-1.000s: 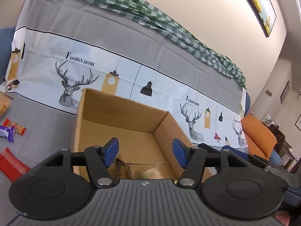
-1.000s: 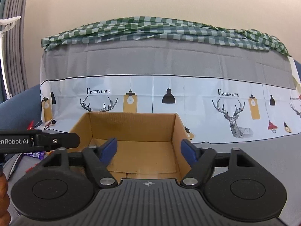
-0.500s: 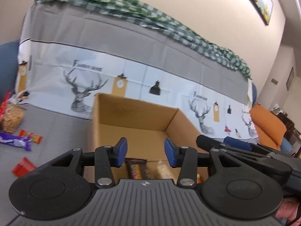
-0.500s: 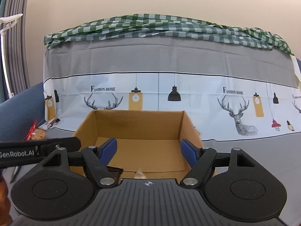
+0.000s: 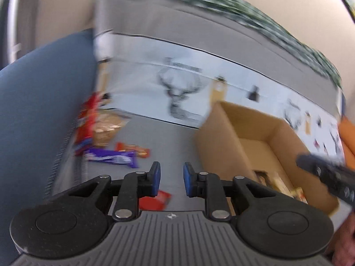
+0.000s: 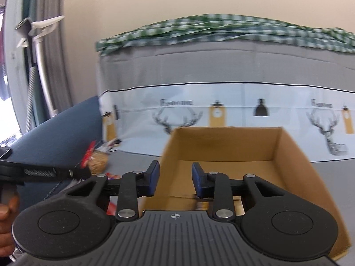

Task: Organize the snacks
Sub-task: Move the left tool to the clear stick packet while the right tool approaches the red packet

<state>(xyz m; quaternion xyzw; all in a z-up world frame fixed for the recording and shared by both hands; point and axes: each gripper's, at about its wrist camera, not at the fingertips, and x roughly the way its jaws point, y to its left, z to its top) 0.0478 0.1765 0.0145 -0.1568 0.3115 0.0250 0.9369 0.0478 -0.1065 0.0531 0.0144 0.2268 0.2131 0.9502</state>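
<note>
My left gripper hovers over the grey cloth, left of the cardboard box; its jaws are closing with nothing between them. Just under it lies a red packet. Ahead to the left lie a purple bar, an orange bar and a bag of biscuits. Several snacks sit in the box's near end. My right gripper hangs over the box's near left corner, jaws closing on nothing. The left gripper's body shows at that view's left.
A blue sofa arm rises left of the loose snacks. A deer-print cloth covers the backrest behind the box, with a green checked cloth on top. An orange cushion lies far right. A hand holds the left tool.
Both views have swung left. The left gripper has left the box and come over the loose snacks on the cloth. Both pairs of jaws have narrowed.
</note>
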